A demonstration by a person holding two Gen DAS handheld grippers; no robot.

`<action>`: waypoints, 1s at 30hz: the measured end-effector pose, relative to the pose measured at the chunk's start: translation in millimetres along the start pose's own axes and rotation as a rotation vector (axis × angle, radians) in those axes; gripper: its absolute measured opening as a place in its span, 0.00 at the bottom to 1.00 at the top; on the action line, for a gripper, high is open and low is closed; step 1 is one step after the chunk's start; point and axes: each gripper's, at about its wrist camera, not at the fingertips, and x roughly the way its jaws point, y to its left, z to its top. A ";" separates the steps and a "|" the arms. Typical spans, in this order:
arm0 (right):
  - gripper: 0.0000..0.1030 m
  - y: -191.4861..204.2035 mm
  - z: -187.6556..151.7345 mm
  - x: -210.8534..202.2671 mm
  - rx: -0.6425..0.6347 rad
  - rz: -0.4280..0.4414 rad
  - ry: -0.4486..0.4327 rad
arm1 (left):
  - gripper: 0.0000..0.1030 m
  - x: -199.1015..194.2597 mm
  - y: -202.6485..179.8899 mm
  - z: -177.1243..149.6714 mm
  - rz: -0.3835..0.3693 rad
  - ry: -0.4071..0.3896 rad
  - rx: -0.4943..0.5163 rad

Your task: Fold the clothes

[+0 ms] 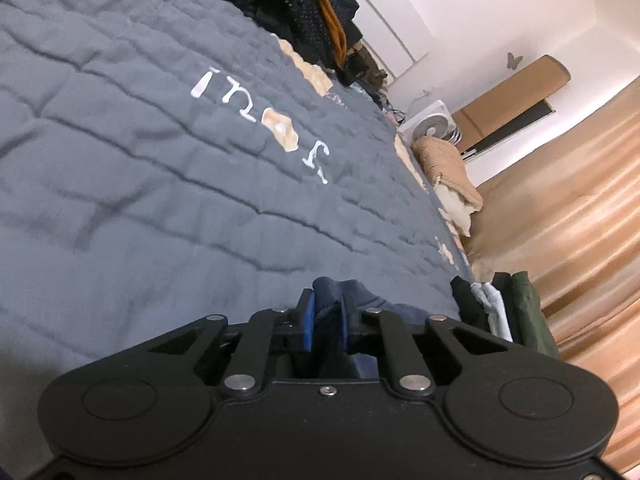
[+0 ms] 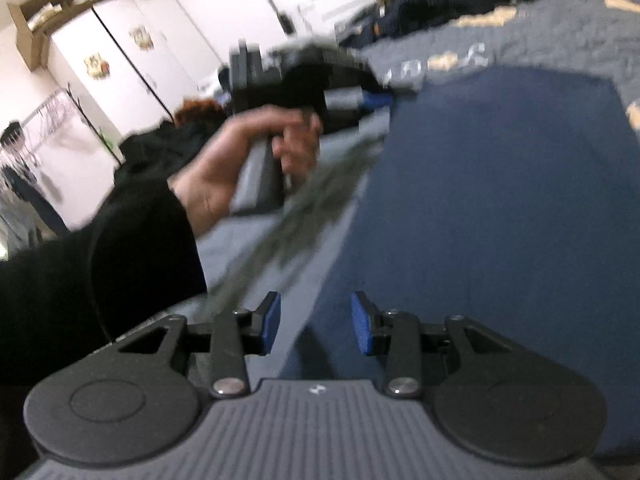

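Pinching a fold of the blue garment (image 1: 332,296), the left gripper (image 1: 329,316) hides most of it. The right gripper (image 2: 316,326) hovers half-open, empty; the hand (image 2: 256,156) beyond is blurred.

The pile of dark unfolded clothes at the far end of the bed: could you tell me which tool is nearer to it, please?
Left. The left tool is farther up the bed toward the pile of dark clothes; the right tool is back at the near end of the blue garment.

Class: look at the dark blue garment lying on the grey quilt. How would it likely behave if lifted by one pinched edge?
The dark blue garment probably droops limply: it bunches between the left gripper pads. Likely light, being thin and flat. It may drag rather than slide on the textured grey quilt.
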 end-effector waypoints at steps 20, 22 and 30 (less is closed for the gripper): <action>0.39 1.2 -9.6 -7.2 0.011 0.006 -0.006 | 0.07 -21.4 -3.2 19.8 0.020 -0.106 -0.029; 0.39 1.8 -5.5 -9.0 0.006 -0.001 -0.020 | 0.09 -25.0 -7.2 15.9 0.027 -0.100 -0.028; 0.39 -7.7 2.6 -18.0 0.028 -0.039 -0.059 | 0.38 -50.2 -35.8 -6.8 0.067 -0.084 0.042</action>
